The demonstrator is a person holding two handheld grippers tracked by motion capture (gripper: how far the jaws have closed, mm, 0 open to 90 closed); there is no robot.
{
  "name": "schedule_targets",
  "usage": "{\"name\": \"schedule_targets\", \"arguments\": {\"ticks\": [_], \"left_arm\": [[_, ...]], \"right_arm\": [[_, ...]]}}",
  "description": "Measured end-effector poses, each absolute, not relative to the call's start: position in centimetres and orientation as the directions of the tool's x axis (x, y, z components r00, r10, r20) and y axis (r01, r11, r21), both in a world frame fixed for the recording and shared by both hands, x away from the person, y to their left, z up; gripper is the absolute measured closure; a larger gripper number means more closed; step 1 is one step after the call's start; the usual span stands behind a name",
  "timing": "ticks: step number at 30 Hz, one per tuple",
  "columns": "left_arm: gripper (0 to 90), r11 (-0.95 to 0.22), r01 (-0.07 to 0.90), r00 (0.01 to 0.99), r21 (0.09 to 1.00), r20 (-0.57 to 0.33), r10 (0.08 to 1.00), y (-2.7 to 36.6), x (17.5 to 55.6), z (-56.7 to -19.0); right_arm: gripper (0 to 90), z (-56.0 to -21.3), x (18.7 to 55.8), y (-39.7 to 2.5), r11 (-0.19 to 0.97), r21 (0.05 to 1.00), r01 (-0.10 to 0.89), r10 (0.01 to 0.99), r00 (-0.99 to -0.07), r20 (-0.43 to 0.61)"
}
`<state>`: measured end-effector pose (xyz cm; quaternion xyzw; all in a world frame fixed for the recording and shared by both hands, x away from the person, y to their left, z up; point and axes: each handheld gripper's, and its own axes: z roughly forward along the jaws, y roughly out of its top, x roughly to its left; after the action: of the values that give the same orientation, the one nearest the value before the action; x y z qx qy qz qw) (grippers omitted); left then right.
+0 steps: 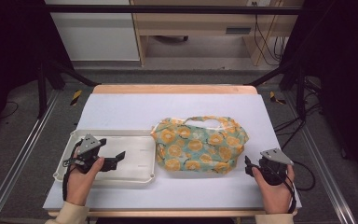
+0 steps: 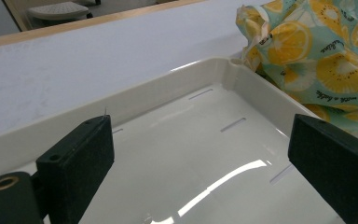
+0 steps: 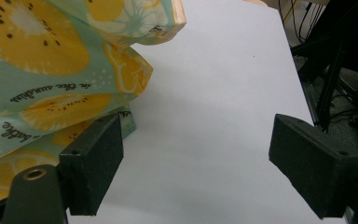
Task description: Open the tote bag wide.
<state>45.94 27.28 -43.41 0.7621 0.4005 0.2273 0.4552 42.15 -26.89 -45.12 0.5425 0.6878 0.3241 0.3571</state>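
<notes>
The desk [image 1: 121, 109] is the biggest thing here, a pale lilac-white top with a wooden strip along its far edge. Taking the bag as the landmark: a cloth bag [image 1: 200, 144] printed with orange slices on teal lies slumped near the middle of the desk, its handles toward the far side (there is small dark lettering on the print, visible up close).

Just left of the bag, nearly touching its side, lies a shallow white tray [image 1: 135, 175] with nothing in it; whether the fabric actually presses on the tray's corner I cannot tell.

The left hand-held gripper [image 1: 114, 158] hangs over the tray, left of the bag, its jaws pointing toward the bag and spread wide with nothing between them; in the left gripper view the jaws frame the glossy tray floor with the bag past the tray's far corner.

The right hand-held gripper [image 1: 248, 165] sits at the bag's near right corner, jaws wide apart and gripping nothing. In the right gripper view one jaw stands just beside the bag's edge, the other over bare desk.
</notes>
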Motion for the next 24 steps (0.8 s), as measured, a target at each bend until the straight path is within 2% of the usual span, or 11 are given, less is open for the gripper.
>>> {"name": "schedule_targets", "arguments": {"ticks": [9, 24], "left_arm": [[7.1, -0.272, 0.406, 0.593, 0.872, -0.025, 0.805, 26.9, 45.9, -43.5], [10.9, -0.297, 0.404, 0.611, 0.865, -0.014, 0.792, 26.3, 45.7, -43.4]], "right_arm": [[17.4, -44.7, 42.0, -26.8, 0.18, 0.849, 0.496, 0.981, -0.15, -0.12], [31.3, -42.8, 40.9, -25.6, 0.198, 0.886, 0.419, 0.971, -0.205, -0.12]]}}
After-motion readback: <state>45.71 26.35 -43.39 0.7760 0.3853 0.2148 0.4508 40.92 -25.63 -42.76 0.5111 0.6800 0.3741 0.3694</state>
